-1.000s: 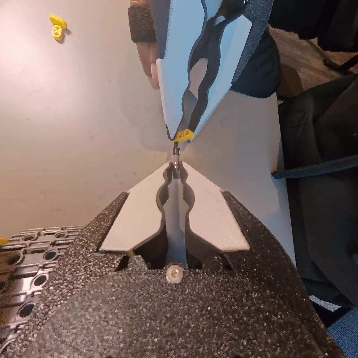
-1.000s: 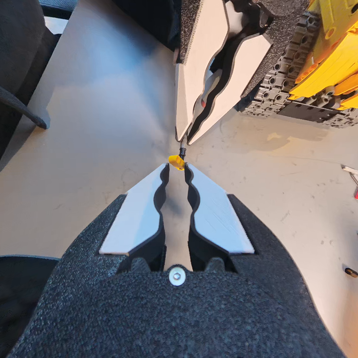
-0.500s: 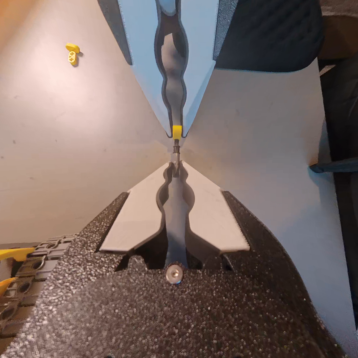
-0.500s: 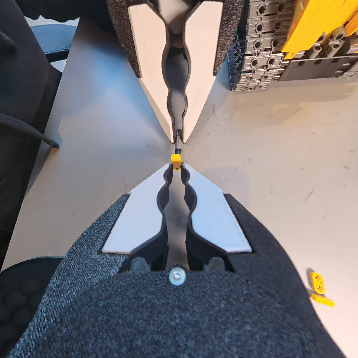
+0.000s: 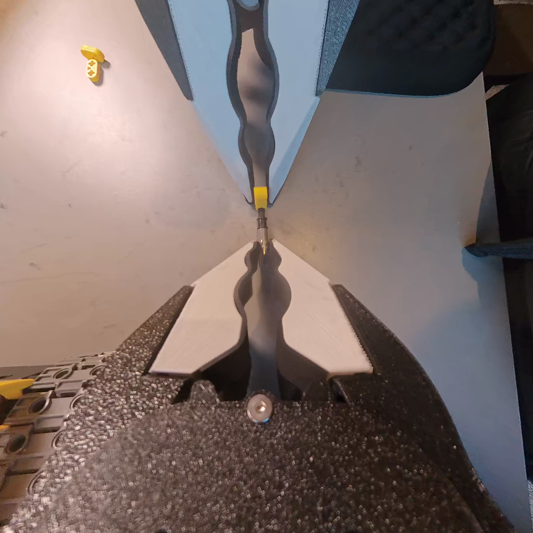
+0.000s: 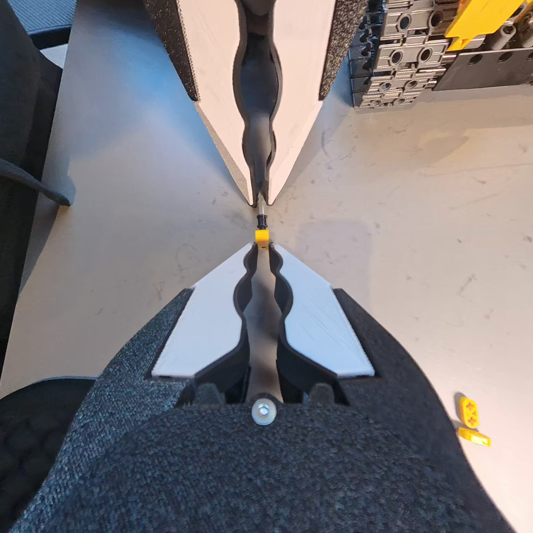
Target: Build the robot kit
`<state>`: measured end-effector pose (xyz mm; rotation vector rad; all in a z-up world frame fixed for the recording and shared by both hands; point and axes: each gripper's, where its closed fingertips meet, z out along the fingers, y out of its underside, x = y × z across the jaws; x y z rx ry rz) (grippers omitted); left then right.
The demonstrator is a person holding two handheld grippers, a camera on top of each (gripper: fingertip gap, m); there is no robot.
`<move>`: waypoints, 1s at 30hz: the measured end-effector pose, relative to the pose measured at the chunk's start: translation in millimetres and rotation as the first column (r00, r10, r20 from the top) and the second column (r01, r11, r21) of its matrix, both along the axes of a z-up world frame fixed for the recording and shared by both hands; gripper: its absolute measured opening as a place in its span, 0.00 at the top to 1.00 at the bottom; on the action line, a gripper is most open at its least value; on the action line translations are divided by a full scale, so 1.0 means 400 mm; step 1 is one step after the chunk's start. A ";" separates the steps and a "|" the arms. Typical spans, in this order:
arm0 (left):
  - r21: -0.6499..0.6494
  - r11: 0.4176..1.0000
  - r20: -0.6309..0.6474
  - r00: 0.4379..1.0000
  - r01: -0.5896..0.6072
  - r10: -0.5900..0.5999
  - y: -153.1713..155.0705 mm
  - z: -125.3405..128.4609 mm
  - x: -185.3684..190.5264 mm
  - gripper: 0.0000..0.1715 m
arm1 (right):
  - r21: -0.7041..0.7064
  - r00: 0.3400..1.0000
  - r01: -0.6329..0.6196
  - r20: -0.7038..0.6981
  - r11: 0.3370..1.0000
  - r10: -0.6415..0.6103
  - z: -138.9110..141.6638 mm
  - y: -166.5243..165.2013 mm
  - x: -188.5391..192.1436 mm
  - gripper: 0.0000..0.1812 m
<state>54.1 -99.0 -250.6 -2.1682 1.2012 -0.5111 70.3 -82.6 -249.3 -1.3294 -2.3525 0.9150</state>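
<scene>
My left gripper (image 5: 262, 245) is shut on a small grey and black pin (image 5: 262, 227) that sticks out past its tips. My right gripper (image 6: 262, 246) is shut on a small yellow connector piece (image 6: 262, 238). The two grippers face each other tip to tip above the pale table (image 5: 86, 202). In the left wrist view the right gripper (image 5: 260, 199) comes down from the top with the yellow piece (image 5: 260, 197), and the pin's black end meets it. In the right wrist view the left gripper (image 6: 261, 202) holds the pin (image 6: 262, 219) against the yellow piece.
Two loose yellow pieces (image 5: 92, 63) lie on the table, also in the right wrist view (image 6: 470, 415). A grey and yellow brick-built model (image 6: 432, 49) stands behind the left gripper; its grey track (image 5: 34, 403) shows at lower left. Dark chairs (image 5: 513, 202) stand past the table edge.
The right gripper has swung from tilted to straight opposite the left one, turning the yellow piece edge-on. The two grippers have lined up, with the pin's tip at the yellow piece.
</scene>
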 end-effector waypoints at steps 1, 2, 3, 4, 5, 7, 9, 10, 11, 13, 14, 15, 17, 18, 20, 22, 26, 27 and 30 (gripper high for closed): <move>-0.005 1.000 0.005 1.000 0.000 0.000 -0.001 0.000 0.000 0.97 | 0.002 1.000 0.000 0.002 1.000 0.000 0.000 0.000 0.000 0.96; -0.005 1.000 0.007 1.000 0.001 -0.001 -0.001 0.000 0.000 0.97 | 0.000 1.000 0.002 0.003 1.000 -0.002 0.000 0.000 -0.001 0.96; -0.002 1.000 0.006 1.000 0.002 -0.002 -0.001 0.000 0.000 0.97 | -0.002 1.000 0.004 0.005 1.000 -0.004 0.000 0.000 -0.001 0.96; 0.001 1.000 0.004 1.000 0.002 -0.002 0.000 0.000 0.000 0.97 | -0.003 1.000 0.006 0.006 1.000 -0.006 0.000 0.000 -0.001 0.96; 0.006 1.000 0.001 1.000 0.003 -0.003 0.000 0.000 0.000 0.97 | -0.002 1.000 0.006 0.004 1.000 -0.006 0.000 0.000 0.000 0.96; 0.016 1.000 -0.007 1.000 0.004 -0.003 0.001 -0.001 0.000 0.97 | -0.001 1.000 0.009 0.004 1.000 -0.009 0.000 0.001 0.001 0.96; 0.013 1.000 -0.007 1.000 0.002 -0.002 0.001 -0.001 0.000 0.97 | -0.001 1.000 0.008 0.006 1.000 -0.008 0.000 0.001 0.003 0.96; 0.012 1.000 -0.006 1.000 0.002 -0.002 0.001 -0.001 0.000 0.97 | 0.001 1.000 0.007 0.006 1.000 -0.007 0.000 0.000 0.002 0.96; 0.012 1.000 -0.006 1.000 0.001 -0.001 0.001 -0.001 0.000 0.97 | 0.006 1.000 0.004 0.005 1.000 -0.004 -0.001 -0.001 0.000 0.96; 0.013 1.000 -0.006 1.000 0.002 -0.002 0.001 -0.001 0.000 0.97 | 0.015 1.000 0.001 0.006 1.000 -0.001 0.000 -0.003 -0.003 0.96; 0.012 1.000 -0.005 1.000 0.002 -0.002 0.002 -0.001 0.000 0.97 | 0.020 1.000 0.002 0.005 1.000 -0.002 0.000 -0.003 -0.003 0.96; 0.013 1.000 -0.005 1.000 0.002 -0.001 0.002 -0.001 0.000 0.97 | 0.021 1.000 0.006 0.002 1.000 -0.006 -0.001 -0.002 -0.002 0.96; 0.013 1.000 -0.005 1.000 0.001 -0.001 0.002 -0.001 0.001 0.97 | 0.018 1.000 0.015 -0.006 1.000 -0.014 0.000 -0.001 0.000 0.96; 0.012 1.000 -0.006 1.000 0.001 -0.001 0.002 -0.001 0.001 0.97 | 0.016 1.000 0.018 -0.007 1.000 -0.018 0.000 0.000 0.001 0.96; 0.011 1.000 -0.005 1.000 0.001 -0.001 0.001 -0.001 0.001 0.97 | 0.013 1.000 0.018 -0.008 1.000 -0.018 0.000 0.003 0.003 0.95; 0.010 1.000 -0.003 1.000 0.000 0.000 0.002 -0.001 0.001 0.97 | 0.003 1.000 0.015 -0.009 1.000 -0.015 0.000 -0.001 0.001 0.96; 0.005 1.000 0.001 1.000 -0.001 0.001 0.002 -0.001 0.001 0.97 | 0.011 1.000 0.019 -0.007 1.000 -0.019 0.000 -0.001 0.001 0.96; 0.006 1.000 0.001 1.000 -0.002 0.002 0.002 -0.001 0.001 0.97 | 0.007 1.000 0.024 -0.006 1.000 -0.024 -0.001 0.000 0.001 0.96; 0.003 1.000 0.004 1.000 -0.003 0.003 0.002 -0.001 0.001 0.97 | 0.009 1.000 0.028 -0.010 1.000 -0.028 0.000 0.000 0.002 0.96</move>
